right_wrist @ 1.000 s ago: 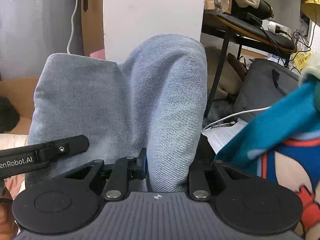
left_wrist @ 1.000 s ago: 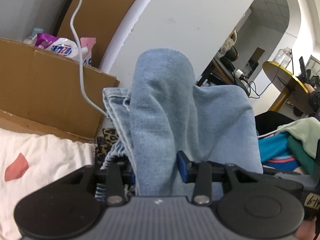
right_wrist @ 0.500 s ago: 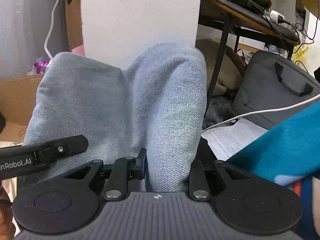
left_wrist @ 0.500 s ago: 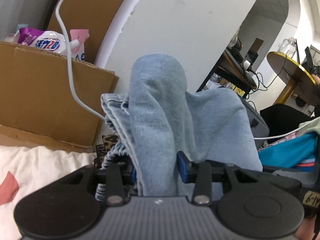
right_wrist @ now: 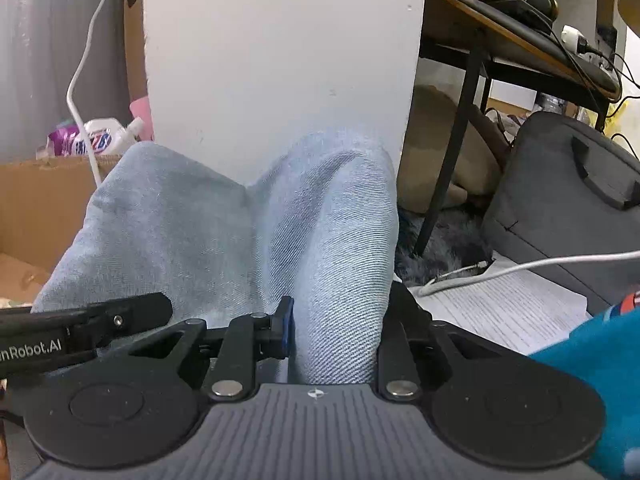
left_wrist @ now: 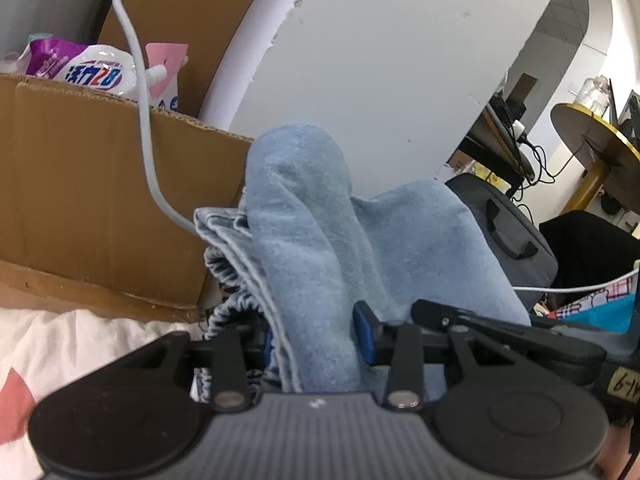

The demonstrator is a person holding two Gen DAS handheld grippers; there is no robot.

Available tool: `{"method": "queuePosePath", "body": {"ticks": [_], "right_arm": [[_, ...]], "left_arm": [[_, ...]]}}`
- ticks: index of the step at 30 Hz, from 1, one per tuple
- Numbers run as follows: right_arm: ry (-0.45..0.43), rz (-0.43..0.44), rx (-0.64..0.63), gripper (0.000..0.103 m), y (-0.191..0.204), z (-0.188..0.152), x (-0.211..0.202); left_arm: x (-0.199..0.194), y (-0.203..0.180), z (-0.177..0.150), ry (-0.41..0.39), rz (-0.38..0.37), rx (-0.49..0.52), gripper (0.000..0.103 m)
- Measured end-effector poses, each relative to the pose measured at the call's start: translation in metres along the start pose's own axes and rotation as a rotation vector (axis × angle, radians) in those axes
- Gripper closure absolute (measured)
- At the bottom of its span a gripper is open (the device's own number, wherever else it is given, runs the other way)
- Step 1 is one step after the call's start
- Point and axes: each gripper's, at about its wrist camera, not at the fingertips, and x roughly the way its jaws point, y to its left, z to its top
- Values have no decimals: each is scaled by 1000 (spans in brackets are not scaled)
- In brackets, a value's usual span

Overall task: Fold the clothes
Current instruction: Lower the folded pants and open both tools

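Two wrist views show one garment held up between two grippers. Behind it stands a large white panel (left_wrist: 380,60), nearly upright, filling the middle of both views. To its left is an open cardboard box (left_wrist: 80,184) with a purple and white detergent pouch (left_wrist: 92,76) poking above its rim, and a grey cable (left_wrist: 140,120) hanging down across the box front. A white bedsheet (left_wrist: 60,340) with a pink patch fills the lower left corner of the left view.

The light blue denim garment (left_wrist: 312,248) is bunched in thick folds and raised off the sheet, in front of the panel. The left gripper (left_wrist: 316,340) is clenched on one folded part of it, cloth pressed between both fingers, with a gathered waistband showing just left of the grip. The right gripper (right_wrist: 336,328) is clamped on another fold of the same denim, which bulges upward between its fingers.

To the right lie a grey bag (right_wrist: 568,200), a printed sheet of paper (right_wrist: 500,308) with a white cable across it, and a teal garment (right_wrist: 600,360) at the lower right corner.
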Motion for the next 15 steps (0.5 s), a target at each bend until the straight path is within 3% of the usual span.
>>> {"method": "queuePosePath", "body": {"ticks": [3, 5, 6, 7, 12, 15], "right_arm": [[55, 8, -6, 74, -3, -2, 19], [89, -13, 36, 60, -12, -6, 35], [86, -46, 46, 39, -14, -10, 36], [83, -74, 56, 33, -16, -13, 36], [76, -41, 111, 32, -25, -16, 22], [96, -56, 104, 32, -22, -14, 16]], "left_arm": [[14, 4, -5, 52, 23, 15, 60], [18, 8, -7, 74, 9, 16, 59], [16, 8, -6, 79, 2, 23, 57], [15, 7, -5, 85, -2, 31, 57], [1, 6, -4, 94, 18, 56, 43], [-13, 6, -2, 50, 71, 97, 33]]}}
